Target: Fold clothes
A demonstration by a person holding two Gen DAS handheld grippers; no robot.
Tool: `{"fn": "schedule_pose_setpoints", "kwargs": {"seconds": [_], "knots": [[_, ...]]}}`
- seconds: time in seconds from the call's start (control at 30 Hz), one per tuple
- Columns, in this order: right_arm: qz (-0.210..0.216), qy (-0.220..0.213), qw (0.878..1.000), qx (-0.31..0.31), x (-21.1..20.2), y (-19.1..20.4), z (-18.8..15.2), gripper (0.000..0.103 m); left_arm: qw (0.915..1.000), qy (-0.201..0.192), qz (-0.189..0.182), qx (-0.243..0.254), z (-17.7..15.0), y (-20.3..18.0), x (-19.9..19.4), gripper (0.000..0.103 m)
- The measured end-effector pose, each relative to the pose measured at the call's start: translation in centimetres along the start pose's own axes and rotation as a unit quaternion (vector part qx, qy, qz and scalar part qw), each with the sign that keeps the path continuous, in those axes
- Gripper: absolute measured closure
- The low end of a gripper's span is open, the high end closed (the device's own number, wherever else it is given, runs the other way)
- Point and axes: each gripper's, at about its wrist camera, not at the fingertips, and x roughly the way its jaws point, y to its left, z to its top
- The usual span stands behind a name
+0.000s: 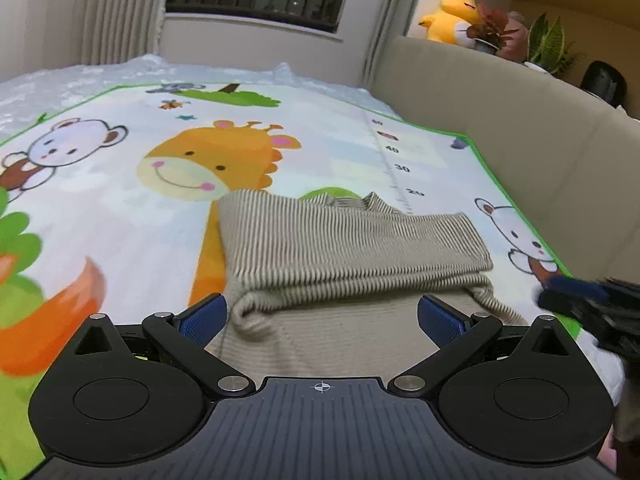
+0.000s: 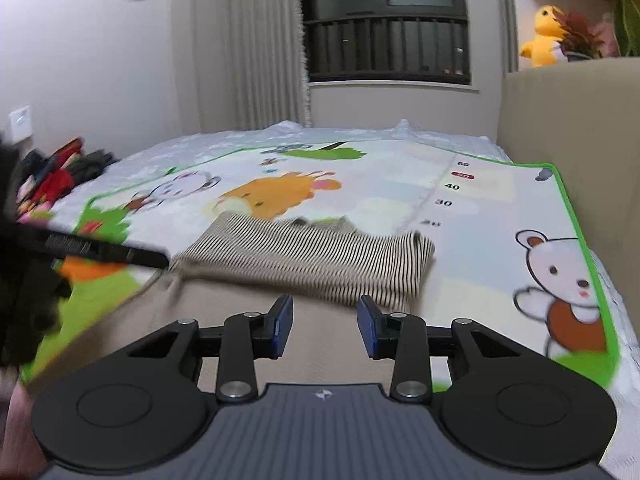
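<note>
A striped beige garment (image 1: 352, 248) lay partly folded on the cartoon play mat (image 1: 120, 208), near the mat's near edge and right of the giraffe print, its striped upper layer doubled over a plain beige part closest to the cameras. The left gripper (image 1: 322, 316) hovered just over that near part with its blue pads spread wide and nothing between them. The right gripper (image 2: 324, 322) stood narrower but also apart, empty, above the same plain cloth. A yellow plush toy (image 1: 452, 16) sat on the ledge behind the beige headboard (image 1: 500, 120) at far right.
</note>
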Motion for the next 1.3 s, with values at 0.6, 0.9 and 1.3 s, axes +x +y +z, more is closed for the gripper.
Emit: {"fn": "schedule_pose_setpoints", "kwargs": {"seconds": [0.6, 0.9, 1.3], "knots": [[-0.055, 0.028, 0.996, 0.068, 12.9, -2.7, -1.3, 0.06, 0.9986, -0.009, -0.01, -0.051, -0.4, 5.5, 10.1, 0.0], [-0.068, -0.017, 0.997, 0.042, 11.4, -1.6, -2.0, 0.029, 0.9985, -0.014, -0.011, -0.052, -0.6, 5.6, 9.6, 0.0], [-0.053, -0.003, 0.998, 0.041, 12.0, -1.7, -1.6, 0.009, 0.9984, -0.014, -0.01, -0.054, -0.7, 5.7, 9.7, 0.0]]}}
